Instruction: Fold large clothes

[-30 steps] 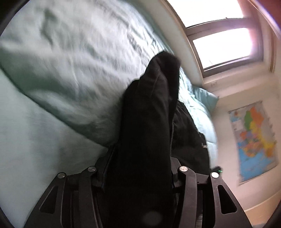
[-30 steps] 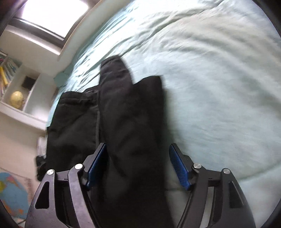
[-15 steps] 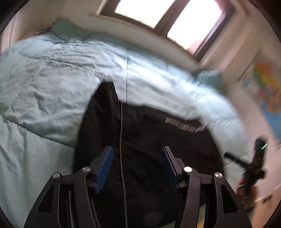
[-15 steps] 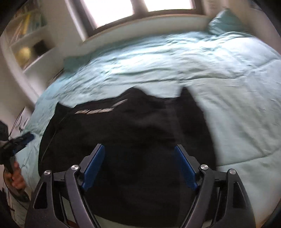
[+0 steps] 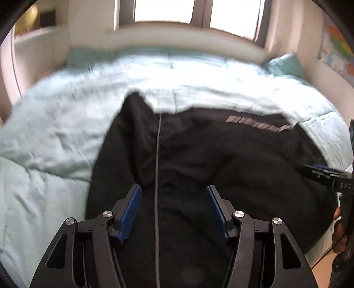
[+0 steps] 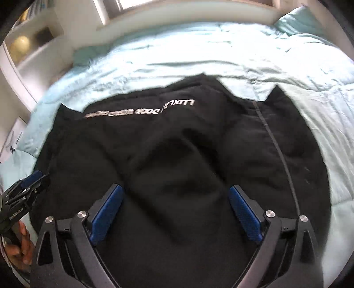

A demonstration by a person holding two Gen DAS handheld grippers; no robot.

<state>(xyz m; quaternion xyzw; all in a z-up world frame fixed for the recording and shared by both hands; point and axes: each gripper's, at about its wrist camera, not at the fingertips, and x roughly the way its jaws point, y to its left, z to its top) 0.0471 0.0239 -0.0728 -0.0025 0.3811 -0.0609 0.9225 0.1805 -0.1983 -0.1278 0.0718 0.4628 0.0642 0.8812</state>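
A large black garment (image 5: 221, 159) with white lettering (image 6: 163, 108) lies spread on a pale teal comforter (image 5: 55, 133). A thin grey line (image 5: 157, 155) runs down its front, and a thick fold of cloth (image 6: 177, 159) lies across its middle. My left gripper (image 5: 173, 189) hovers over the garment's near left part; its jaws are opening and its blue pads touch nothing. My right gripper (image 6: 176, 188) hangs over the near middle, jaws opening wide, with nothing pressed between the pads. Each gripper also shows at the other view's edge, held by a hand (image 6: 22, 243).
The bed runs up to a window sill (image 5: 177, 31) at the far side. A teal pillow (image 6: 296, 20) lies at the far right corner. White shelves (image 6: 33, 51) stand at the left, a map (image 5: 336, 53) hangs on the right wall, and floor (image 5: 320, 272) shows at the near right.
A second ago each gripper had black cloth between its jaws. Now that cloth lies on the garment, both grippers have opened, risen and drawn back, and both views have swung to face the window.
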